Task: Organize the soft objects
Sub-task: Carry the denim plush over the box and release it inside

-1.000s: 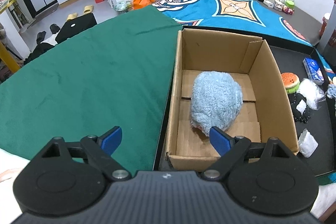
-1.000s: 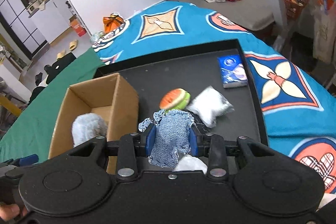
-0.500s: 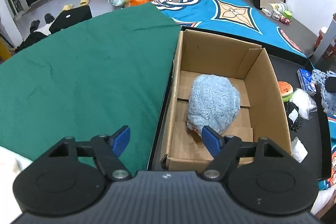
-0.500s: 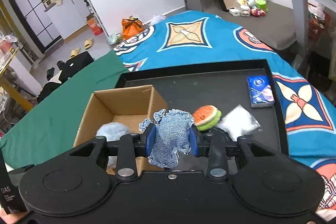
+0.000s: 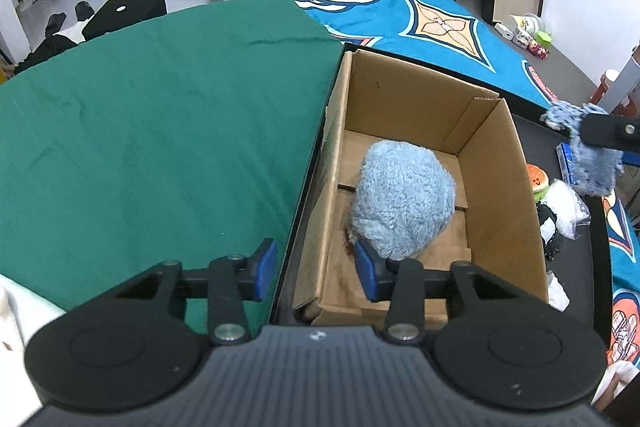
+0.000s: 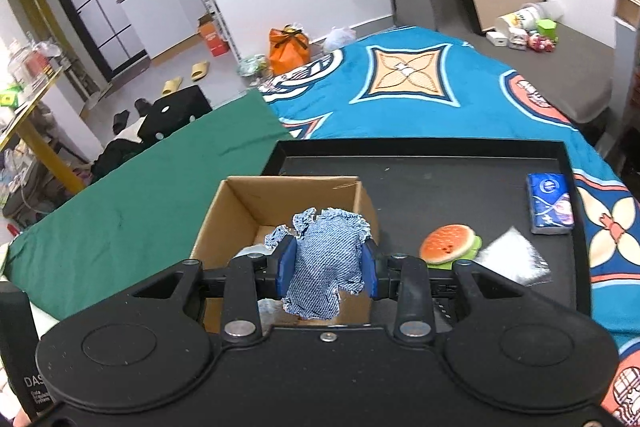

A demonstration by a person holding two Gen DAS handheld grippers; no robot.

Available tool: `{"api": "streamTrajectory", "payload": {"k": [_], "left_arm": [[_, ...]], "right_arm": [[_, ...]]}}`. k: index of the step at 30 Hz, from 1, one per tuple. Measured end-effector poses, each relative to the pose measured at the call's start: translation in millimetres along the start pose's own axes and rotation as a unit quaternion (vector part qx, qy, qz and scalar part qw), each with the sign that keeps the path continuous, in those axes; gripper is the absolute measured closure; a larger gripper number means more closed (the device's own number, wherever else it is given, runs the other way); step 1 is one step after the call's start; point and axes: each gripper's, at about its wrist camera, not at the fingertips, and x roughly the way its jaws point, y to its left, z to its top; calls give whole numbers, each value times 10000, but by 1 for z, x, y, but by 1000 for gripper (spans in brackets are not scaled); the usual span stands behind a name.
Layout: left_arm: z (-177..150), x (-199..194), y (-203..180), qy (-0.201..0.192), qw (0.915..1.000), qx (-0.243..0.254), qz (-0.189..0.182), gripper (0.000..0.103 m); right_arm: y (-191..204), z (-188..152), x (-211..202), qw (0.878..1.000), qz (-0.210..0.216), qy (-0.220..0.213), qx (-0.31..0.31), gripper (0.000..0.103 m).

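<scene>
A cardboard box (image 5: 496,163) stands on a black tray (image 6: 440,187) and holds a fluffy light-blue plush (image 5: 402,201). My left gripper (image 5: 316,269) is open and empty, hovering over the box's near left edge. My right gripper (image 6: 326,267) is shut on a frayed denim piece (image 6: 324,263) and holds it in the air over the box (image 6: 240,211). In the left wrist view the denim piece (image 5: 592,163) hangs at the right, above the tray. A burger-shaped squishy (image 6: 450,243) and a white fluffy piece in a clear bag (image 6: 512,259) lie on the tray right of the box.
A blue tissue pack (image 6: 550,203) lies at the tray's right side. A black object (image 5: 550,231) and a white scrap (image 5: 558,293) lie beside the box. A green cloth (image 5: 160,131) covers the left of the surface, a patterned blue blanket (image 6: 408,83) the far side.
My right gripper has carried the denim piece left, from over the tray to over the box. My left gripper has shifted slightly left and its jaws have narrowed a little.
</scene>
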Motion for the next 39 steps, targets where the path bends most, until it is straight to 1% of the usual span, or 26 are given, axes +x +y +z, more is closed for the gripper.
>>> {"api": "streamTrajectory", "payload": {"k": [2,6,9,11,17,23,24,26,27,28,32,39], "left_arm": [[0,2,1,24,10000,-30,-20,70],[1,4,4,59,9999,-70,-88,76],[2,6,7,89,9998,-116,-167,83],[2,7,9,114,9995,-184,-215,90],[3,11,14,126,9991,-273,-314,91],[2,12,18,109,9986,-362,-380,91],[2,12,19,106,9985,-372,-386,91],[2,12,19,101,9984,-386,-400,91],[2,12,20,98,9984,-390,-405,91],[2,12,20,95,9983,-392,-411,91],[1,12,22,87,9982,-409,-429,90],[1,12,17,105,9988,-297,-387,90]], "right_arm": [[5,1,4,10000,43,40,-38,69],[17,3,13,9998,108,111,-133,69],[26,5,18,9996,135,142,-217,69],[32,6,22,9994,169,167,-263,68],[47,9,32,9987,193,224,-422,68],[52,12,39,9985,156,234,-460,67],[52,13,40,9986,138,229,-456,65],[53,14,41,9987,127,214,-453,58],[54,15,42,9986,139,210,-457,48],[56,15,42,9987,130,214,-455,42],[53,15,42,9992,-14,193,-335,41],[35,6,38,9990,-124,377,-183,41]]}}
